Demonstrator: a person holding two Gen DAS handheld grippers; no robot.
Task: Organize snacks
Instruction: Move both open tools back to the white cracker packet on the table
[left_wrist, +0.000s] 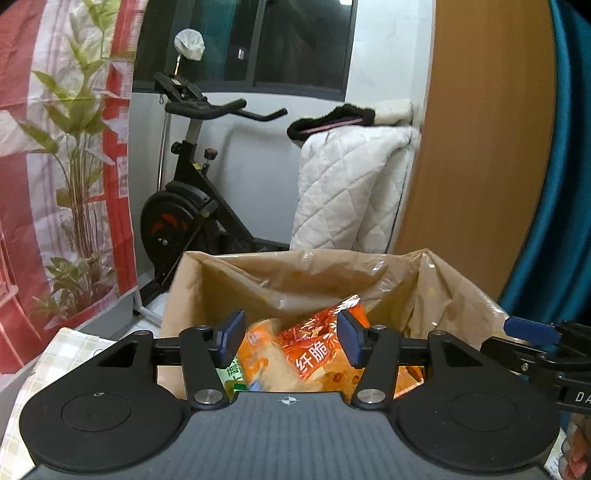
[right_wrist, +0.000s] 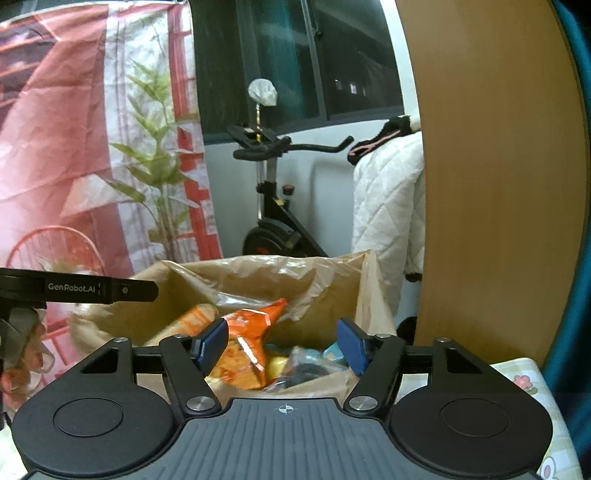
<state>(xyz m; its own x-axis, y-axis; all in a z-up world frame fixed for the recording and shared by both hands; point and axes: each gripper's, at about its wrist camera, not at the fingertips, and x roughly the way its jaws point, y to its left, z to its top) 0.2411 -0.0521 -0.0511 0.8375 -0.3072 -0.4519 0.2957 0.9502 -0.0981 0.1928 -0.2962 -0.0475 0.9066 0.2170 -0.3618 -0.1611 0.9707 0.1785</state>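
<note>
Both tongs, left gripper (left_wrist: 290, 339) and right gripper (right_wrist: 282, 345), hang half-open and empty over the box (left_wrist: 184, 295) (plastic-lined), evidently so the orange packet (left_wrist: 317, 350) drops inside.

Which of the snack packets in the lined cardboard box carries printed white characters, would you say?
The crinkled orange foil packet with a silver torn top; the paler orange packet beside it looks blurred.

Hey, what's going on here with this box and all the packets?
A person holds a claw in each hand over a cardboard box lined with a plastic bag. Both the left claw and the right claw are open and hold nothing. An orange snack packet lies in the box among other snacks.
</note>
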